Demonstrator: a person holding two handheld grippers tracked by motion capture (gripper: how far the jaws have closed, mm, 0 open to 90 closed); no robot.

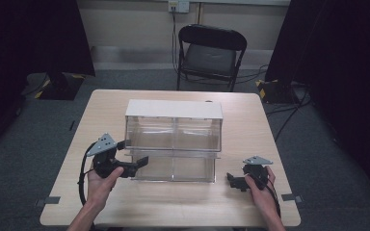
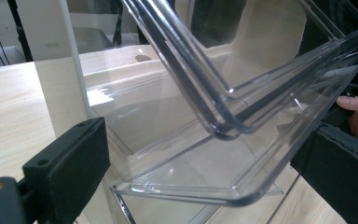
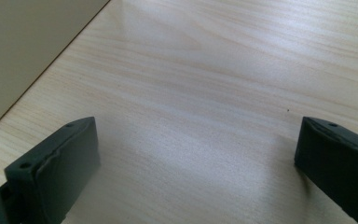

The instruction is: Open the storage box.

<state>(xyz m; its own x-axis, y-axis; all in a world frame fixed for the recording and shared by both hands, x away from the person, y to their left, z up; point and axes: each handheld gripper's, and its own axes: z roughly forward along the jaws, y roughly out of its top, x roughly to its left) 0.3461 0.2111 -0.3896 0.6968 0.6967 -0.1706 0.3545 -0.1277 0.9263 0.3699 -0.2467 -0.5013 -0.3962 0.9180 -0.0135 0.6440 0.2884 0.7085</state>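
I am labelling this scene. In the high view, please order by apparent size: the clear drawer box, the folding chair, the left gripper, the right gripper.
1. clear drawer box
2. folding chair, though it stands farther from the camera
3. left gripper
4. right gripper, which looks slightly smaller than the left; the two are close in size.

Clear plastic drawer unit (image 1: 173, 126) sits mid-frame in the high view, white top, two clear compartments side by side. Lower clear drawer (image 1: 173, 166) is pulled out toward the bottom of the frame and empty. In the left gripper view the drawer (image 2: 223, 154) fills centre and right, tilted, rounded corner at lower centre.
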